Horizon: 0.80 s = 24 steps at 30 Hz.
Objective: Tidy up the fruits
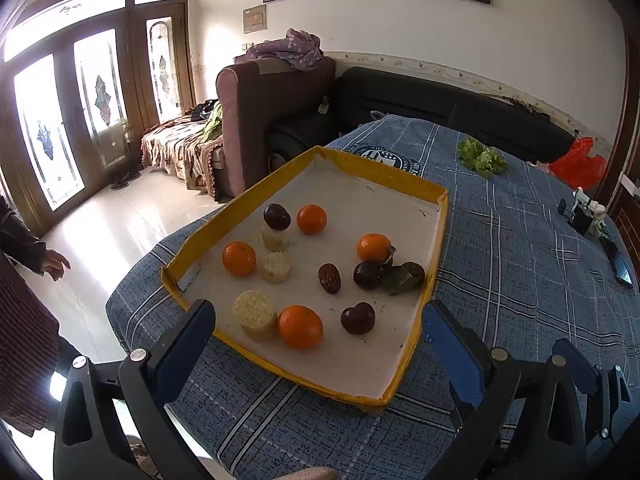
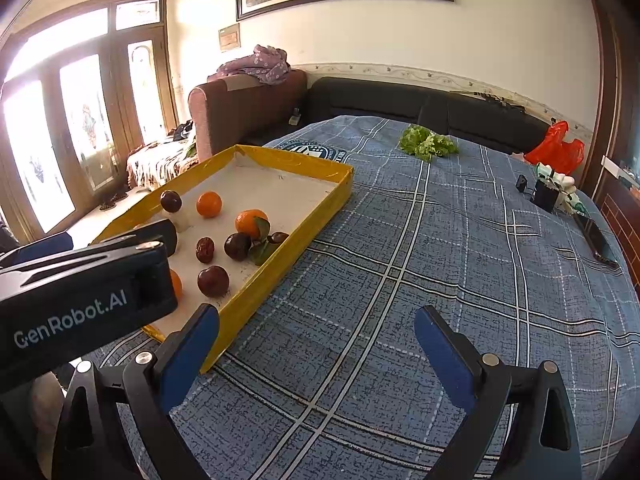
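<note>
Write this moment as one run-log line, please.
left gripper: open, empty, over yellow-rimmed cardboard tray | right gripper: open, empty, over blue checked tablecloth | fruits in tray: ungrouped

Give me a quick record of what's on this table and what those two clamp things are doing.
surface: table under a blue plaid cloth
tray: yellow rim, white floor, lying on the cloth
oranges: four, all in the tray, e.g.
dark fruits: five in the tray, e.g.
pale corn pieces: three in the tray, e.g.
leaf: beside the right-hand orange
greens: on the cloth, beyond the tray
red bag: far right edge
left gripper: open, empty, over the tray's near edge
right gripper: open, empty, over bare cloth right of the tray
</note>
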Motion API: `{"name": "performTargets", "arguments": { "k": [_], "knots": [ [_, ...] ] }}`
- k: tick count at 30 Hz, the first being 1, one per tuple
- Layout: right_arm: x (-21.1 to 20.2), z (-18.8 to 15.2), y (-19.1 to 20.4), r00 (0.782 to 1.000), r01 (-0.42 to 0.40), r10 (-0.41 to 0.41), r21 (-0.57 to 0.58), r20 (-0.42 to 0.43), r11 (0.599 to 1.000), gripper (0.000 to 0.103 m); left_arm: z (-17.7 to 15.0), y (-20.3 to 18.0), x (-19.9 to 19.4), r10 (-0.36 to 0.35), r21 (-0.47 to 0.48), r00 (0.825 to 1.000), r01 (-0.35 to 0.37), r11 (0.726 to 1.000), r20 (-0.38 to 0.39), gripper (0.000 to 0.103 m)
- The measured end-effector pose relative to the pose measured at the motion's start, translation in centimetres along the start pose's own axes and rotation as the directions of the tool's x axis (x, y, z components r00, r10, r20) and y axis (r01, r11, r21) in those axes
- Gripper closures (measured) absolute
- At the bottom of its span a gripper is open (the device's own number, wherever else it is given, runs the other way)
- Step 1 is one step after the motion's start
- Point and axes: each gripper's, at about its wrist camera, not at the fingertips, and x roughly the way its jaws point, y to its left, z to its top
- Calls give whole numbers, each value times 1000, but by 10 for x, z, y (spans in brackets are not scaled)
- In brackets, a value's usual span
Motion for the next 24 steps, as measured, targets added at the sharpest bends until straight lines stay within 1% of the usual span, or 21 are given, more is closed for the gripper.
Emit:
{"name": "performTargets", "arguments": {
  "k": [6, 10, 16, 21, 24],
  "knots": [
    [2, 1, 5, 1000, 7, -7, -13, -11, 1000, 2, -2, 1, 4, 0, 4, 1000, 0, 1000, -10, 0],
    [1, 2, 6, 1000, 14, -14, -24, -4, 1000, 3, -1, 3, 6, 5, 1, 1000, -5, 1000, -10, 0],
    [1, 4, 2, 1000, 15, -15, -13, -6, 1000, 2, -1, 1, 3, -1, 12, 1000, 1, 1000, 0, 0],
    [-1, 4, 0, 1000, 17, -17, -10, 0, 1000, 3, 0, 2, -3, 9, 12, 1000, -9, 1000, 29, 0],
    [-2, 6, -4, 1000, 19, -19, 2, 4, 1000, 3, 2, 1, -6, 5, 17, 1000, -5, 1000, 28, 0]
  ]
}}
